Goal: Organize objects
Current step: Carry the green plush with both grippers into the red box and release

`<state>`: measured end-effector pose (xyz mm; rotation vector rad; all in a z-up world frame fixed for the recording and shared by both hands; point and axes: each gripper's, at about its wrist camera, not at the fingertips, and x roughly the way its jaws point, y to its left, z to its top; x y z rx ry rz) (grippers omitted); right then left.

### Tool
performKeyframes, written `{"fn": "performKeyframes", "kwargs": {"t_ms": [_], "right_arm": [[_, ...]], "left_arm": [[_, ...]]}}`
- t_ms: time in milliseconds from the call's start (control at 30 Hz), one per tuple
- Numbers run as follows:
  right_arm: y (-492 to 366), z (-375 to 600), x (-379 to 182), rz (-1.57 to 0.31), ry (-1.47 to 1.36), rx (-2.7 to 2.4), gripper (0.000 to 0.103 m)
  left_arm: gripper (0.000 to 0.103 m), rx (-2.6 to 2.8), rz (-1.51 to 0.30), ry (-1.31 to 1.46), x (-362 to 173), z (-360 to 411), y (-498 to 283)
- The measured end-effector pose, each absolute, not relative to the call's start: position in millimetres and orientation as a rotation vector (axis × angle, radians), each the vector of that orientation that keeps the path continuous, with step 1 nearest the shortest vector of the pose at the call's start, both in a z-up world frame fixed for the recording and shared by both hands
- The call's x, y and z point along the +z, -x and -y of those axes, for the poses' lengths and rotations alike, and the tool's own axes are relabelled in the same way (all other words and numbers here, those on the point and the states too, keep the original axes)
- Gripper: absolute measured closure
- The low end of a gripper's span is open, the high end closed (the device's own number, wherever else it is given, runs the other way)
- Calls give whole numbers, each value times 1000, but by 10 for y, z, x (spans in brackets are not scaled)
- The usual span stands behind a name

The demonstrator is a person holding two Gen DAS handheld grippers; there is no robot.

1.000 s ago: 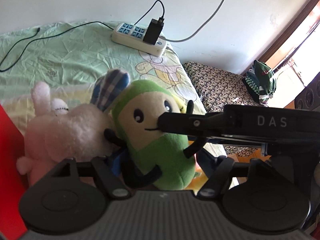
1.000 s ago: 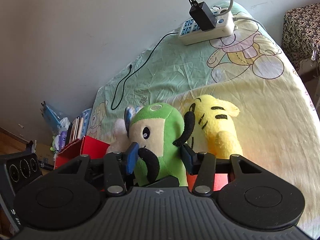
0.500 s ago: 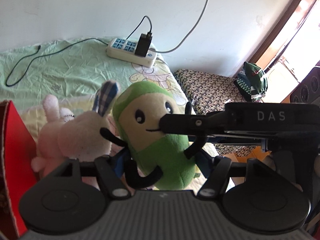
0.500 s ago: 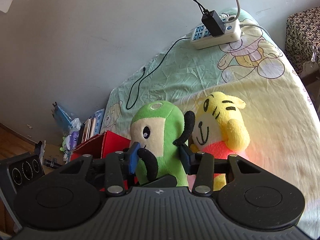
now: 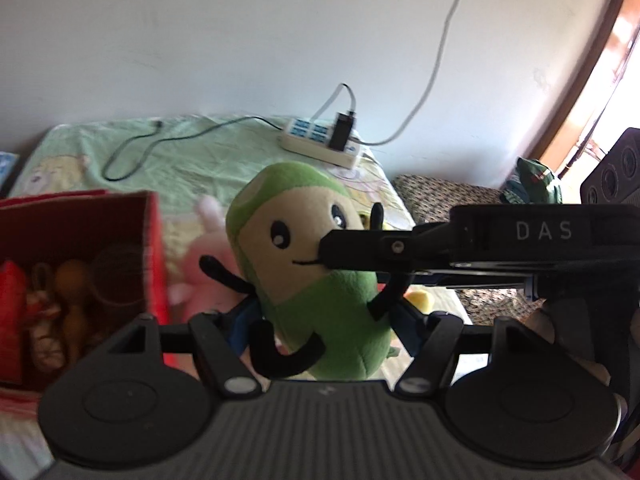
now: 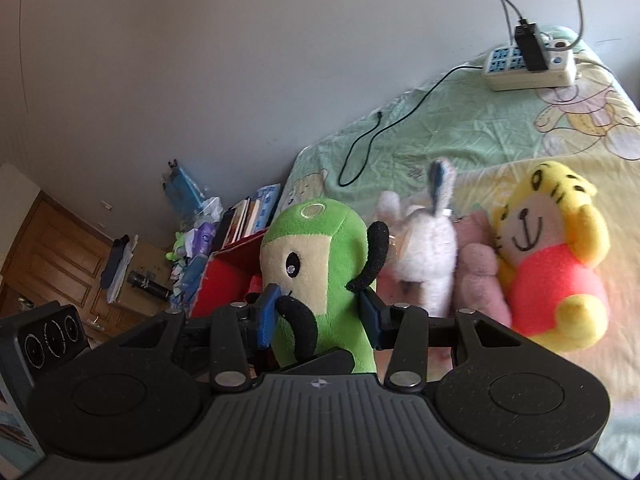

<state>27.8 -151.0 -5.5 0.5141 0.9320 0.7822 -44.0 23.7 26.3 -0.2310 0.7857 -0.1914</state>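
Step in hand: you are carrying the green plush (image 5: 308, 256), lifted clear of the bed (image 6: 480, 120), and judging by the open box beside it you are taking it there.
Right gripper (image 6: 320, 314): its blue-padded jaws are pinching the green plush at the lower body, one pad on each side.
Left gripper (image 5: 324, 330): its jaws are sitting to either side of the same toy's lower half; you appear to be squeezing it here too, though the contact is partly hidden.
Where the toy is: you are holding it upright, face toward the left camera, with the red box (image 5: 154, 256) just to its left in that view.
Box contents: the red box is already holding several soft items, one red and one brownish; they are too blurred to name.
Still on the bed: a white bunny (image 6: 424, 256), a pink plush (image 6: 476, 276) and a yellow tiger toy (image 6: 548, 256) are lying side by side, touching.
Next move: you are going to need to swing the toy over the box opening, lower it and spread the jaws.
Watch for: the power strip (image 6: 528, 68) and its cable (image 6: 384, 128) are lying well apart from the toys.
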Motion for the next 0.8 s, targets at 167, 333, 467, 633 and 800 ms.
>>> {"fn": "performKeyframes", "kwargs": {"t_ms": [167,333,467,633,800], "right_arm": [[-208,961,11,-917,-466,864,57],[-268,342,-22,-938,-479,908,57],[-286,-187,-93,-957,-499,924,57],[-310,-753,-255,-1002,-529,917,57],[-317,-1155,-427,-1045,-548,886,57]], "left_arm": [[33,-112,-756,233,364,-714,612],[33,-53,-759,218,370,-1311,690],[33,-21,-783,199,302,-1847,708],[33,5,-830,179,149,-2432,703],[33,18,-875,160,-18,-2855,712]]}}
